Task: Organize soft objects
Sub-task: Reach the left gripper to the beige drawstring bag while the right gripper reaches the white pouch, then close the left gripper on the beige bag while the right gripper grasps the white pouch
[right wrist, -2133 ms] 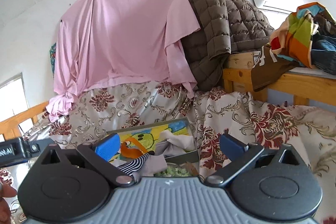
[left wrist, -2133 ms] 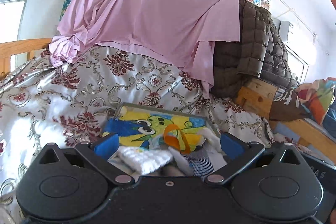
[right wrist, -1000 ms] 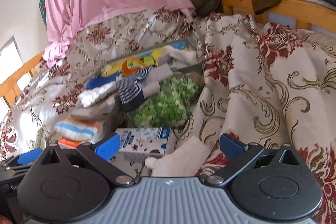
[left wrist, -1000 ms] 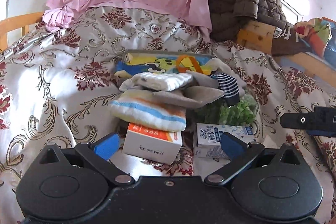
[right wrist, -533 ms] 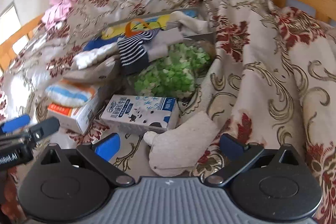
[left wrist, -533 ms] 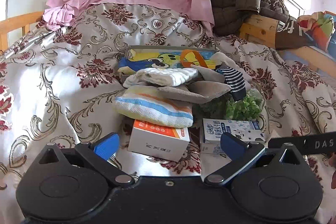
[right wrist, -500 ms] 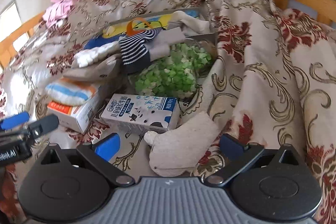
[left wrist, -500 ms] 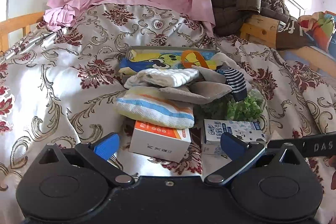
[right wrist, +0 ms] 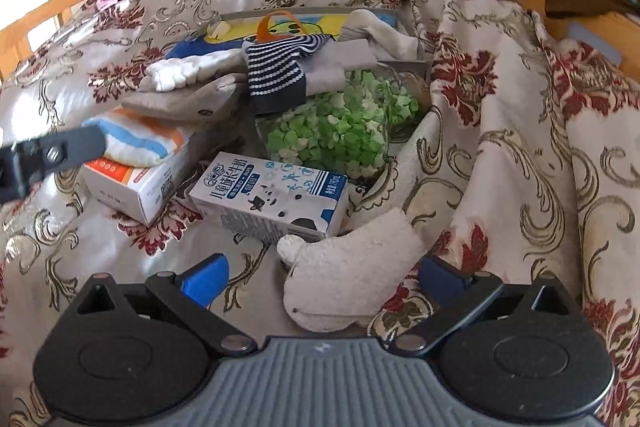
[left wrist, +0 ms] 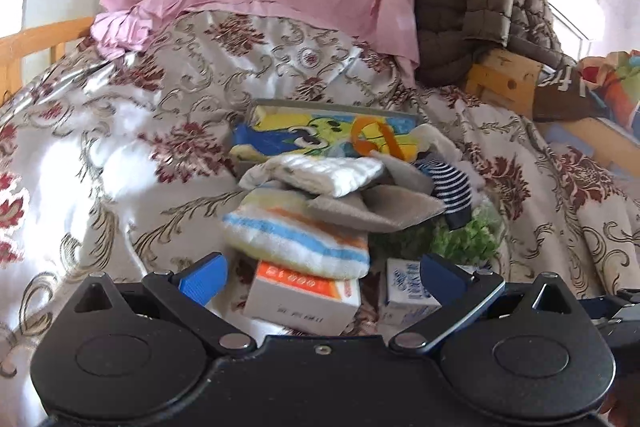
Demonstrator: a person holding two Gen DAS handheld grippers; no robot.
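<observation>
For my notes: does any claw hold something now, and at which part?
Nothing is held. Both claws are open: the right claw hovers around the white sock, and the left claw is near the orange-and-white box.

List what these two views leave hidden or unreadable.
- Left wrist: blue-and-white milk carton, its print blurred and partly behind the left gripper.
- Right wrist: clear jar of green bits, its top under the navy striped sock.
- Right wrist: fluffy white sock, near end behind the right gripper.

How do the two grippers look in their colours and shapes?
The left gripper has a smooth black body with two round discs, black linkage arms with silver pivots, and blue finger pads. The right gripper is alike, but its middle plate is ribbed grey.
</observation>
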